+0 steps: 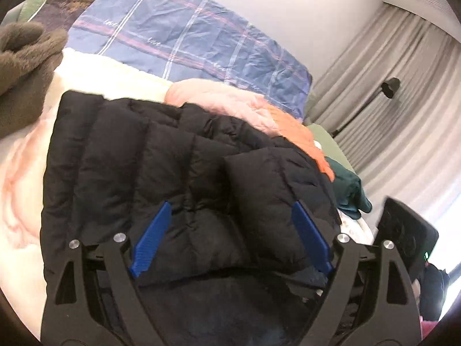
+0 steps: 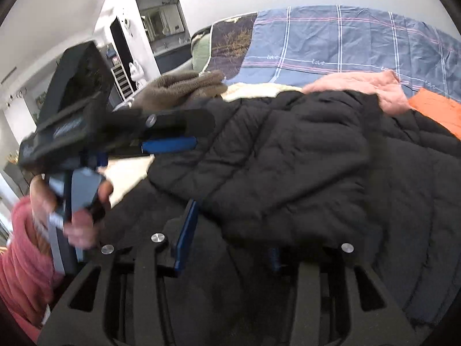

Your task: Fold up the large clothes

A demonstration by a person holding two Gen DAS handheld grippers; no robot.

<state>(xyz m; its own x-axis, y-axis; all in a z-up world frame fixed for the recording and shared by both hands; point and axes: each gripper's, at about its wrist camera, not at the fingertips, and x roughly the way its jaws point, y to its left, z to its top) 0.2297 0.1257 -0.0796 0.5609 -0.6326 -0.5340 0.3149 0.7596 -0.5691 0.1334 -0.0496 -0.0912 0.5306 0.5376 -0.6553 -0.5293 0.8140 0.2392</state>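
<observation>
Black quilted fabric fills the middle of the bed: a puffer jacket (image 1: 178,173) lies spread over a cream blanket (image 1: 95,80), with one padded section doubled back across its top. Behind it sits a pile of other clothes, a pale pink garment (image 1: 227,101) with an orange one (image 1: 302,135) beside it and a dark teal one (image 1: 350,190) further along toward the curtain (image 1: 389,86). A brown fleece (image 1: 23,57) is bunched at the far left of the bed, and a blue checked duvet (image 1: 187,37) runs along the wall.

From the left wrist view, the left tool (image 1: 230,235) stands wide open just above the near edge of the jacket. Its blue pads (image 1: 152,239) are set well apart, with the folded padded section showing between them, and neither pad presses on the cloth.

The right tool (image 2: 230,239) sits low over the jacket too. Its left blue pad (image 2: 185,238) is clear, while the other is mostly hidden behind a fold of the black fabric. The pads stand partly apart, and the fabric lies slack between them rather than pinched. In this same view the left tool (image 2: 170,144) appears from the side, blurred, held in a hand (image 2: 77,213) coming out of a pink sleeve (image 2: 26,265).
</observation>
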